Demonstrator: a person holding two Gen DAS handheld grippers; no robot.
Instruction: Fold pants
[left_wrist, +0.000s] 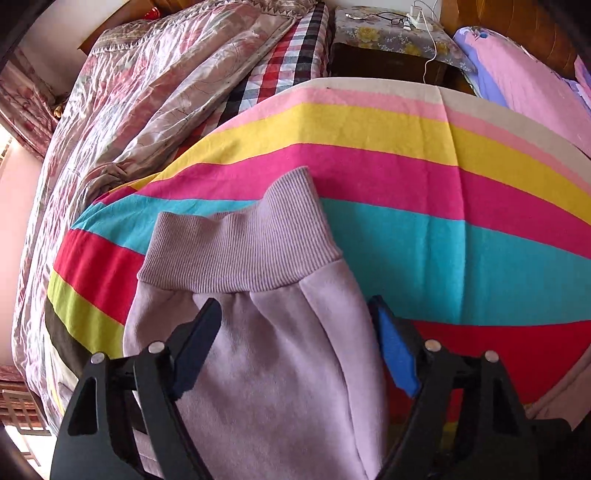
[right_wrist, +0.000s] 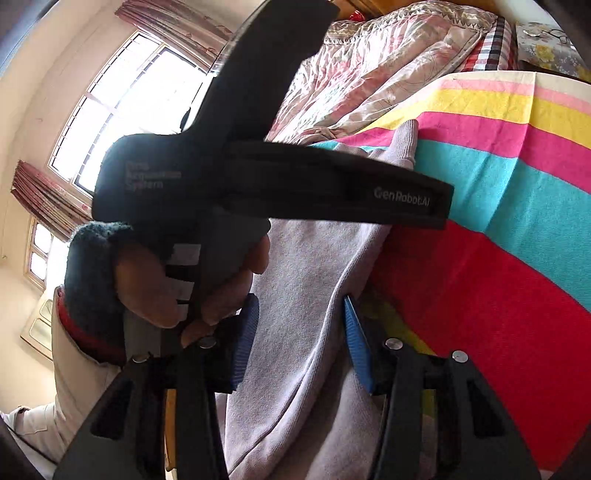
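Lilac fleece pants (left_wrist: 280, 369) lie on a striped blanket (left_wrist: 424, 177), their ribbed band (left_wrist: 243, 251) towards the far side. My left gripper (left_wrist: 297, 325) is open and points steeply down, its black fingers straddling the cloth just below the band without pinching it. In the right wrist view the same pants (right_wrist: 303, 295) run between the blue pads (right_wrist: 356, 343) of my right gripper (right_wrist: 301, 332). Its jaws stand partly apart and the cloth passes under them unsqueezed. A person's hand (right_wrist: 155, 284) holding the left gripper's black body (right_wrist: 280, 173) fills the upper left there.
A crumpled floral quilt (left_wrist: 159, 103) and a checked sheet (left_wrist: 291, 62) lie behind the blanket. Beyond them a nightstand (left_wrist: 388, 37) carries glasses and a charger, with a pink pillow (left_wrist: 524, 81) at the right. A bright window (right_wrist: 122, 107) is at the left.
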